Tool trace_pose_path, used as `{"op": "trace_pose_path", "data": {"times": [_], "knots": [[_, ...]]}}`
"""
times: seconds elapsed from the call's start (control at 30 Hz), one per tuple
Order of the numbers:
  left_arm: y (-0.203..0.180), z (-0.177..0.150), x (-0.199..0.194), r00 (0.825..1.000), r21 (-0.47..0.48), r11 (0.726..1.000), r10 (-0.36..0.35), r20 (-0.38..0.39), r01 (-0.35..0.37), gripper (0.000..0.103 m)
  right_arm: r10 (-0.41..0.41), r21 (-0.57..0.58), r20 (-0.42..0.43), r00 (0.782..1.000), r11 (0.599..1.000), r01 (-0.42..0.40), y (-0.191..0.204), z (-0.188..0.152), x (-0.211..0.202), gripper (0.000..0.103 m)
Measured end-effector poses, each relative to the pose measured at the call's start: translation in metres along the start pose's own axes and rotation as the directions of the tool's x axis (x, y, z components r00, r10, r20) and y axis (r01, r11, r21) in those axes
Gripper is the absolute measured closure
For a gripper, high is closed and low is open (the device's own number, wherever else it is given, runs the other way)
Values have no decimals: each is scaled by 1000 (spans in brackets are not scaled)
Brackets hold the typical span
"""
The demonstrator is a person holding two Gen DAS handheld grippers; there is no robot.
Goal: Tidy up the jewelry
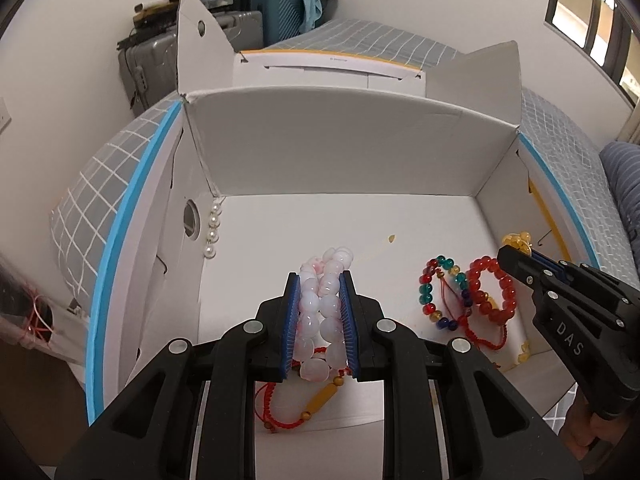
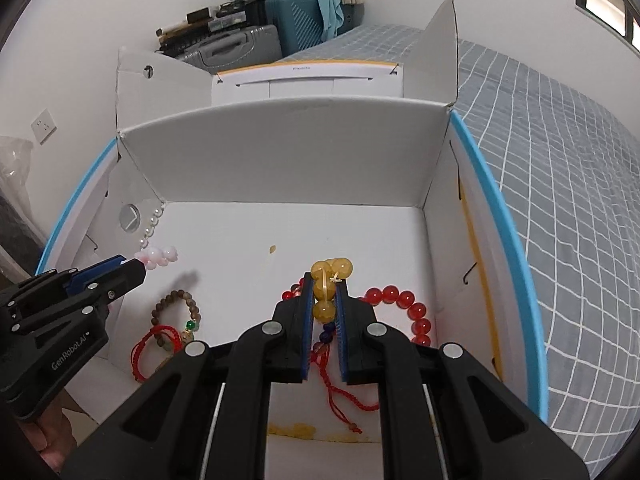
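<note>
My left gripper (image 1: 320,280) is shut on a pink-and-white bead bracelet (image 1: 324,304) over the open white cardboard box (image 1: 328,152). Its red cord and amber bead (image 1: 320,398) hang below the jaws. My right gripper (image 2: 325,278) is shut on a yellow bead bracelet (image 2: 326,280), and also shows at the right of the left wrist view (image 1: 505,251). On the box floor lie a red bead bracelet (image 1: 490,290), a multicoloured bead bracelet (image 1: 436,292), a brown wooden bead bracelet (image 2: 178,312) and a pearl strand (image 1: 213,230) in the far left corner.
The box sits on a bed with a grey checked cover (image 2: 560,160). Its flaps (image 2: 440,52) stand up at the back. Suitcases (image 2: 288,16) are stacked against the far wall. A hand (image 2: 44,440) holds the left gripper's handle.
</note>
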State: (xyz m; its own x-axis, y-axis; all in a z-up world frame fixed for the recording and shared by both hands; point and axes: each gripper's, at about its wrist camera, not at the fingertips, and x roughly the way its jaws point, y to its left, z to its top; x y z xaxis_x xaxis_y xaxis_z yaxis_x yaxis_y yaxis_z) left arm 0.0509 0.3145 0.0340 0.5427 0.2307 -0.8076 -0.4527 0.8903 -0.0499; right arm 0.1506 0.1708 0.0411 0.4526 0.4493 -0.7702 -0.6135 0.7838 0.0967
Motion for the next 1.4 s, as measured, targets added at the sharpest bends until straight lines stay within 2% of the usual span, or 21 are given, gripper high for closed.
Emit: {"op": "trace_pose_path", "data": {"times": [0.17,0.23,0.27,0.33,0.47,0.53,0.73,0.83,0.97,1.1,1.4], "knots": [[-2,1,-5,1000,7,1000,14,20,-14,80,-5,10,4,1000,1000,5,2,3,-1,91],[-2,2,-10,999,6,1000,21,32,-21,75,0,19,17,1000,1000,-1,0,3,-5,76],[-3,2,-14,999,4,1000,23,40,-23,72,-3,20,32,999,1000,2,-1,3,-10,73],[-4,3,-22,998,6,1000,25,59,-26,61,-9,18,55,998,1000,8,-1,3,-18,59],[-7,0,-43,992,7,999,33,120,-34,46,-17,11,112,994,1000,15,-2,3,-41,41],[-7,-3,-54,988,2,999,32,149,-33,35,-17,13,138,990,1000,15,-3,2,-52,27],[-9,-18,-86,976,-1,1000,24,218,-24,18,-29,11,198,980,1000,28,-5,-13,-82,11],[-8,-28,-98,970,1,1000,21,241,-22,10,-36,5,219,975,999,36,-5,-26,-94,8],[-5,-43,-104,967,-6,999,40,252,-39,6,-43,-4,240,970,999,45,-2,-45,-106,8],[-2,-58,-102,976,-8,1000,19,219,-17,6,-41,-11,235,971,999,45,3,-61,-108,8],[1,-84,-104,976,-9,998,57,211,-56,6,-39,-11,192,981,999,42,8,-86,-99,8]]}}
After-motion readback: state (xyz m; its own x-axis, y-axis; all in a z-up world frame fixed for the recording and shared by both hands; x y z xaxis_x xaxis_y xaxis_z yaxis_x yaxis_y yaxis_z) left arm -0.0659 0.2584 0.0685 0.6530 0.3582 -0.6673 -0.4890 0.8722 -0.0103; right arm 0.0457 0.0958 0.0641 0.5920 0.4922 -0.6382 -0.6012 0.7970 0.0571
